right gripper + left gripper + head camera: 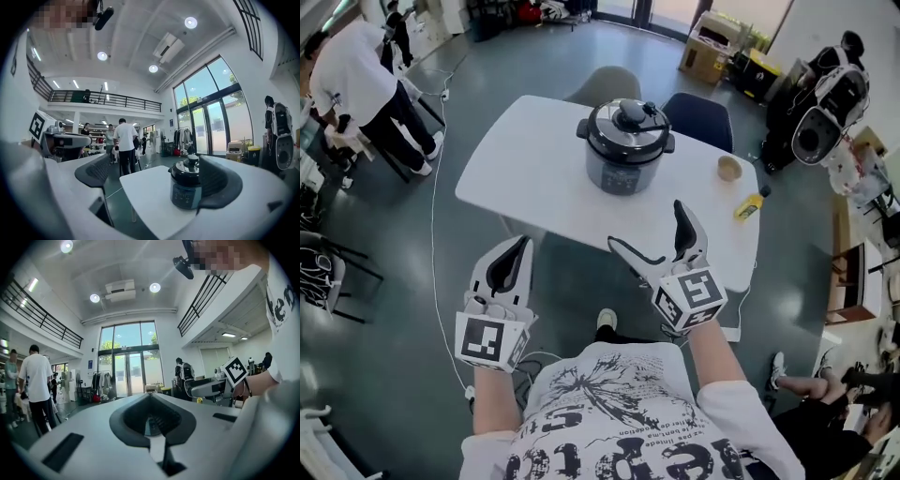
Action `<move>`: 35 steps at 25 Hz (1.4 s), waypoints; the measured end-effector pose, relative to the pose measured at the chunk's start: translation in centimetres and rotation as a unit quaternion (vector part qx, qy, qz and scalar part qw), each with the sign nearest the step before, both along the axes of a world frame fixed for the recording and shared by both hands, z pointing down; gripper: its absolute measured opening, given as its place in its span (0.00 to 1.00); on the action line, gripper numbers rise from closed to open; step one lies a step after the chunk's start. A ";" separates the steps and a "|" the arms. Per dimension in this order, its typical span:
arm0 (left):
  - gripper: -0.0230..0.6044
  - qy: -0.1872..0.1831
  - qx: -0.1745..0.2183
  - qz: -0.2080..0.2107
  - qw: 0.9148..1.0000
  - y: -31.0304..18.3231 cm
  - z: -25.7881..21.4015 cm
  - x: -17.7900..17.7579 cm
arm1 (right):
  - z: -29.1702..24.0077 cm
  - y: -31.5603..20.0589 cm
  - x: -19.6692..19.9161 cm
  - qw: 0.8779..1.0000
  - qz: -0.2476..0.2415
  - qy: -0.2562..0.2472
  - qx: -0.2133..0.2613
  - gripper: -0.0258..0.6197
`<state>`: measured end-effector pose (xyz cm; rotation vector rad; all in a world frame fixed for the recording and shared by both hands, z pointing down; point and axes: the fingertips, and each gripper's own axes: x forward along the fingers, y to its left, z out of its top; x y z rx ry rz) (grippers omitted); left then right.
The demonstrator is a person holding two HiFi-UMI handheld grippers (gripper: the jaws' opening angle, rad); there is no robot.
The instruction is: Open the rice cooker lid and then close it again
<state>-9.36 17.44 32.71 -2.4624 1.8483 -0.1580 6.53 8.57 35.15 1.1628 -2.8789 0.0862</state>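
Observation:
A dark grey rice cooker point(625, 145) with its black lid down stands near the far side of a white table point(534, 178). It shows again between the jaws in the right gripper view as the rice cooker point(186, 183), still well ahead. My right gripper point(654, 236) is held open over the table's near edge, short of the cooker, holding nothing. My left gripper point(514, 264) is shut and empty, held lower left off the table, pointing up at the room. Its closed jaws fill the left gripper view point(152, 420).
A small round cup point(729, 168) and a yellow object point(750, 205) sit at the table's right end. Two chairs point(698, 118) stand behind the table. A person in white point(358, 77) stands at far left; equipment and boxes line the right side.

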 end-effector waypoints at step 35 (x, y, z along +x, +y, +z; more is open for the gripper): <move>0.06 0.034 0.012 0.256 0.966 -48.2 1.2 -5.5 | 9.9 -44.9 -9.4 0.935 0.082 0.248 -0.239 0.89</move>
